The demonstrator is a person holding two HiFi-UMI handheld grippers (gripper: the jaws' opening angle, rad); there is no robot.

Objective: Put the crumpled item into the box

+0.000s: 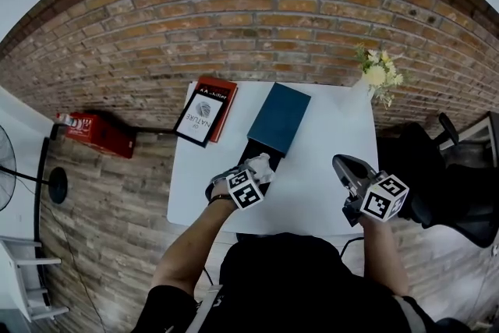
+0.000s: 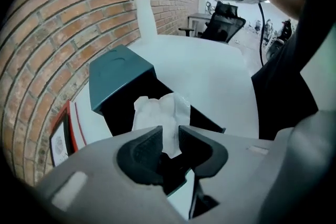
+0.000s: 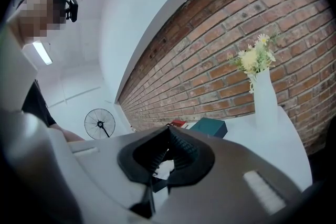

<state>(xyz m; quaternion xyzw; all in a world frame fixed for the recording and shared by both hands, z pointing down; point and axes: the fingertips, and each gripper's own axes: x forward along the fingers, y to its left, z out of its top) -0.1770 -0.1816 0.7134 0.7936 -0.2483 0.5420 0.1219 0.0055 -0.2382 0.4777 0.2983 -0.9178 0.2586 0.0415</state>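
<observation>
My left gripper [image 1: 253,170] [image 2: 170,136] is shut on a crumpled white paper [image 2: 157,115] [image 1: 262,164], which sticks out past the pads. It holds the paper over the near end of the black box [image 2: 123,107] [image 1: 251,154]. The teal lid [image 1: 279,118] [image 2: 115,76] lies across the box's far end. My right gripper [image 1: 344,165] [image 3: 167,131] hovers above the table's right front, apart from the box. Its jaws meet at the tips with nothing between them.
The white table [image 1: 327,144] carries a stack of books [image 1: 207,109] at the far left and a white vase with flowers [image 2: 146,16] [image 3: 265,97] at the far right. A red crate [image 1: 97,132] and a fan [image 1: 8,175] stand on the floor at left, an office chair [image 1: 460,175] at right.
</observation>
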